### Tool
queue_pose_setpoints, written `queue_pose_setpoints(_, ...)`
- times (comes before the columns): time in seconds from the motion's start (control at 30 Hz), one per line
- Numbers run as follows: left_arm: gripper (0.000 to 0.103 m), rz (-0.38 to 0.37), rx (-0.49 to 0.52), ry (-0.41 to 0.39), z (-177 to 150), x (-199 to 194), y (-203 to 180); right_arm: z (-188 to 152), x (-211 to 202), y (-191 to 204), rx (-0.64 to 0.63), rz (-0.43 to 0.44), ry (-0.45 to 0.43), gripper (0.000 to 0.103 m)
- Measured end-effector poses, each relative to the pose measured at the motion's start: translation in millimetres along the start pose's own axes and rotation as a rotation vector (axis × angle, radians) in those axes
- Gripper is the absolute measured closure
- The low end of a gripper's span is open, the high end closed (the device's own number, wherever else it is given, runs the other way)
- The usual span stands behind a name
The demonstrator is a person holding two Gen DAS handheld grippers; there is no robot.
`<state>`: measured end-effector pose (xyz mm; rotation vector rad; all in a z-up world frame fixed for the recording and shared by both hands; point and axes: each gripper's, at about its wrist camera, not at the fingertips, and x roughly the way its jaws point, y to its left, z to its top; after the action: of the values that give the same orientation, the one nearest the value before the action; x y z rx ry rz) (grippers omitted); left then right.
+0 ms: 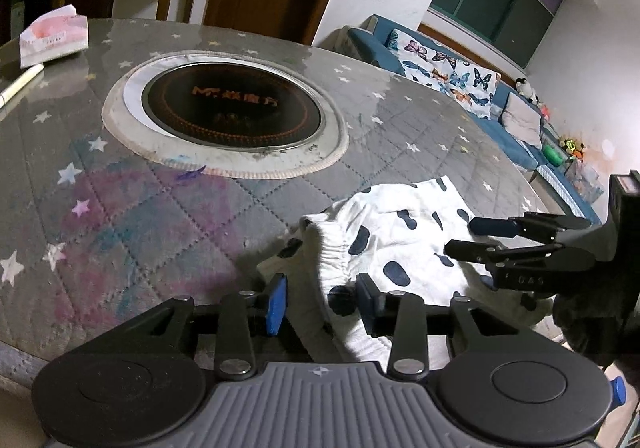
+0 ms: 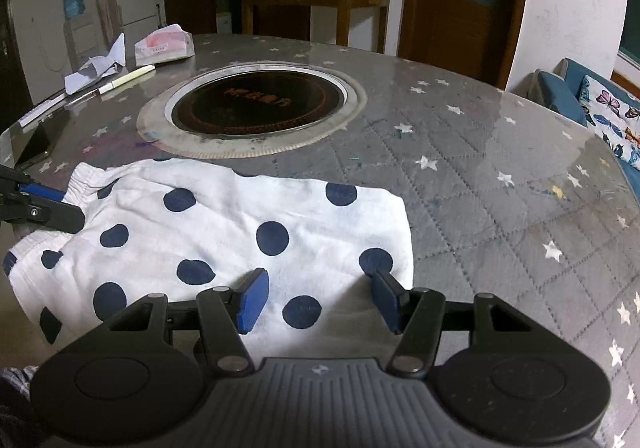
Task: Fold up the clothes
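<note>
The left tool (image 1: pixel 320 302) stands partly open, its blue pads astride the gathered elastic waistband (image 1: pixel 332 248) of the polka-dot shorts (image 2: pixel 224 232) without pressing on it. The right tool (image 2: pixel 314 298) stands wider, hanging just above the near right part of the same garment, with nothing clamped between its pads. In the left wrist view that right tool reaches in from the right over the cloth.

The shorts, white with dark blue dots, lie flattened but rumpled at the near edge of the round bench (image 2: pixel 480 167), waistband to the left and the leg end to the right. Beyond them, in the middle of the bench, sits a built-in round hotplate (image 2: pixel 256 103), well apart from the cloth. At the far left are a tissue pack (image 2: pixel 164 43), crumpled paper (image 2: pixel 96 67) and a pen (image 2: pixel 128 77).

The cloth looks light, soft and limp, so it will likely sag and drag rather than keep its shape. The glossy cover over the quilted star cloth seems slippery, so a one-sided pull could slide the whole garment. The thick waistband at the left and the hem corner at the right look like the firmest places to pinch
</note>
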<state>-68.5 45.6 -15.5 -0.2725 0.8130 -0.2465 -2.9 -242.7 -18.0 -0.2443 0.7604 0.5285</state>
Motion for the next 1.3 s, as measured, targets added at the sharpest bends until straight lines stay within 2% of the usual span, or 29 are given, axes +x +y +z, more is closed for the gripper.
queue_pose_setpoints(0.27, 0.061, -0.009, -0.033, 0.007, 0.5, 2.1, 3.7, 0.3, 4.2, 2.6, -0.015, -0.016, -0.005, 0.043)
queue_pose_setpoints(0.47, 0.075, -0.026, -0.013, -0.020, 13.0, 13.7, -0.9, 10.0, 15.2, -2.9, -0.024, -0.042, -0.017, 0.043)
queue_pose_setpoints(0.7, 0.076, -0.013, 0.023, -0.033, 40.0, 46.0, -8.7, 22.9, 31.5, -22.8, 0.006, -0.096, -0.027, 0.042)
queue_pose_setpoints(0.9, 0.076, -0.007, 0.054, -0.046, 62.7, 68.5, -15.7, 30.3, 44.8, -34.9, 0.003, -0.202, -0.046, 0.042)
queue_pose_setpoints(1.0, 0.076, -0.003, 0.061, -0.040, 65.6, 69.4, -16.5, 33.1, 47.2, -45.8, 0.047, -0.191, -0.043, 0.042)
queue_pose_setpoints(1.13, 0.074, -0.002, 0.064, -0.048, 59.5, 53.5, -10.3, 35.9, 33.6, -45.3, 0.045, -0.159, -0.068, 0.042)
queue_pose_setpoints(1.3, 0.074, -0.004, 0.054, -0.056, 49.5, 37.7, -6.2, 50.7, 18.2, -36.6, 0.068, -0.034, -0.108, 0.044)
